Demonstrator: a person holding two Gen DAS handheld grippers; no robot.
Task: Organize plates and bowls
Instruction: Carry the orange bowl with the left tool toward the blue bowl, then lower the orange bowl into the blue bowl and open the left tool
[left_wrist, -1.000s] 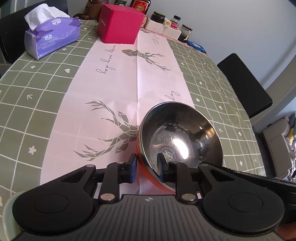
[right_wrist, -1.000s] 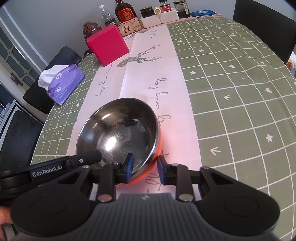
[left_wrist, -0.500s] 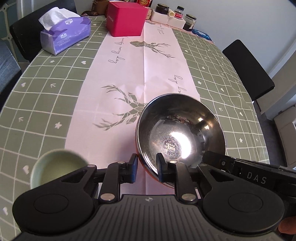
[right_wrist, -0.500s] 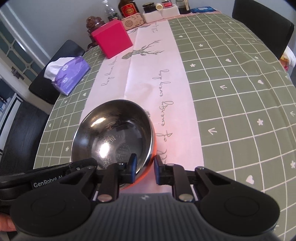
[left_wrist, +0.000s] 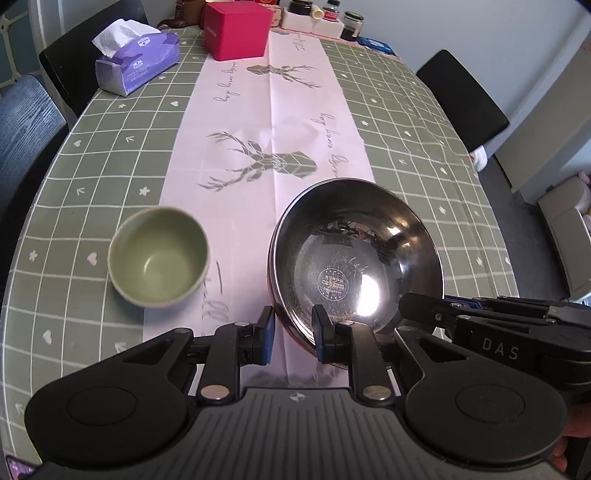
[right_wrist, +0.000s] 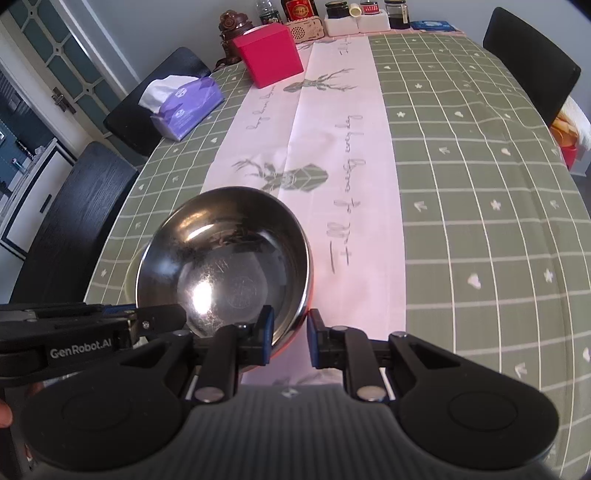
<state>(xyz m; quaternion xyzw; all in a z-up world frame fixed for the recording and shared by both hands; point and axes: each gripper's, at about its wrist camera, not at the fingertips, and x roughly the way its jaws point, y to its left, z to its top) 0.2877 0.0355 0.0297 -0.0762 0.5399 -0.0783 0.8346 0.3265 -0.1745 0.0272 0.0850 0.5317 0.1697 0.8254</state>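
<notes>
A steel bowl (left_wrist: 354, 258) with an orange outside is held above the table by both grippers. My left gripper (left_wrist: 293, 336) is shut on its near left rim, one finger inside and one outside. My right gripper (right_wrist: 290, 334) is shut on its near right rim in the same way; the bowl (right_wrist: 225, 258) fills the lower left of the right wrist view. A small green bowl (left_wrist: 159, 256) stands on the table to the left of the steel bowl, empty and upright.
A purple tissue box (left_wrist: 138, 62) and a red box (left_wrist: 236, 29) stand at the far end, with jars (left_wrist: 325, 18) behind them. Black chairs (left_wrist: 461, 96) stand around the table (right_wrist: 480, 184). The table's near right edge curves away.
Both grippers have carried the steel bowl up and back toward the near edge. The green bowl has come into the left wrist view on the left.
</notes>
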